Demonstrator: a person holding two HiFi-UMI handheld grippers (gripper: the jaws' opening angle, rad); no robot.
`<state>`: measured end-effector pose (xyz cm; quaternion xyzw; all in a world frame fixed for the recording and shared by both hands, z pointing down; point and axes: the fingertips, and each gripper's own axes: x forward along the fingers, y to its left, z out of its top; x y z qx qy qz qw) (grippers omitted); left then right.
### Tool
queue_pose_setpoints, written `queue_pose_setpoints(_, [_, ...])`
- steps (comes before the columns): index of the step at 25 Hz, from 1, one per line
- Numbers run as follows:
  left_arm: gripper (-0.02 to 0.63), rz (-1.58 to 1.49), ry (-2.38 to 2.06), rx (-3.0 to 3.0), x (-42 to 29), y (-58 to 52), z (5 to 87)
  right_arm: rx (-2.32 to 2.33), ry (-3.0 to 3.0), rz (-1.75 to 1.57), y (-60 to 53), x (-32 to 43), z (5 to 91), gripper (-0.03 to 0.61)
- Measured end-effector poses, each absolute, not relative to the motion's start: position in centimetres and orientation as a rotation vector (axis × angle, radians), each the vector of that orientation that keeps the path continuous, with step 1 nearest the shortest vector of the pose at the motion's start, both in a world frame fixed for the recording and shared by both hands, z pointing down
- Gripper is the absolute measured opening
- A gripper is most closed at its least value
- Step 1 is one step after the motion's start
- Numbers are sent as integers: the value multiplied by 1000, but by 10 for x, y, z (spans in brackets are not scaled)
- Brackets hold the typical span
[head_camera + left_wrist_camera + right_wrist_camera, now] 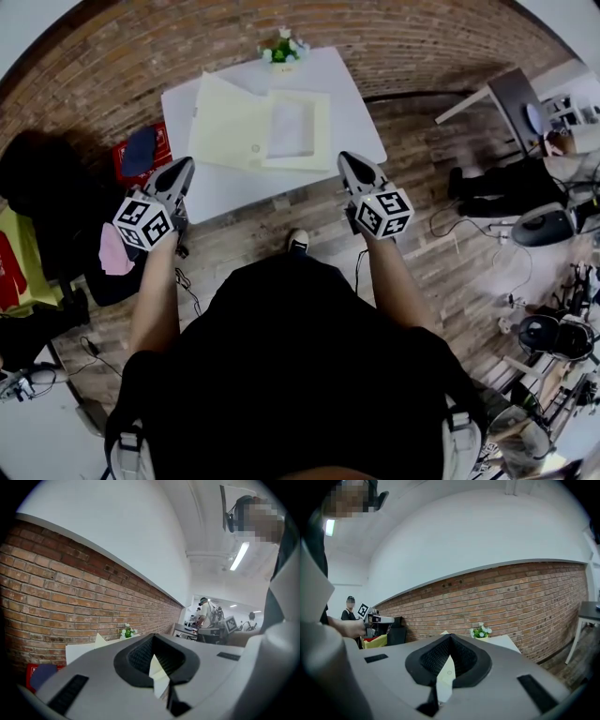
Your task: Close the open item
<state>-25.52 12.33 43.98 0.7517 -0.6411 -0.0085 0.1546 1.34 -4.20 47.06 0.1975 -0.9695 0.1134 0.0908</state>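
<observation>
An open pale-yellow folder-like case (253,131) lies flat on the white table (216,192), its flap spread to the left and a white-lined panel on the right. My left gripper (184,165) is at the table's near-left edge, short of the case, jaws shut and empty. My right gripper (346,157) is at the near-right edge, just right of the case, also shut and empty. In the left gripper view the shut jaws (152,638) frame a sliver of the case (159,670). The right gripper view shows the same past its shut jaws (450,637).
A small flower pot (283,47) stands at the table's far edge by the brick wall. A red crate with clothes (141,150) and a dark bag (37,187) sit left of the table. A white side table (487,94), cables and equipment lie to the right.
</observation>
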Motion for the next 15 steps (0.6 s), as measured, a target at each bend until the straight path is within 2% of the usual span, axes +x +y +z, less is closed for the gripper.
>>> queue_pose_setpoints(15, [9, -6, -1897, 2077, -254, 73, 445, 465, -2874, 373, -107, 3, 485, 20])
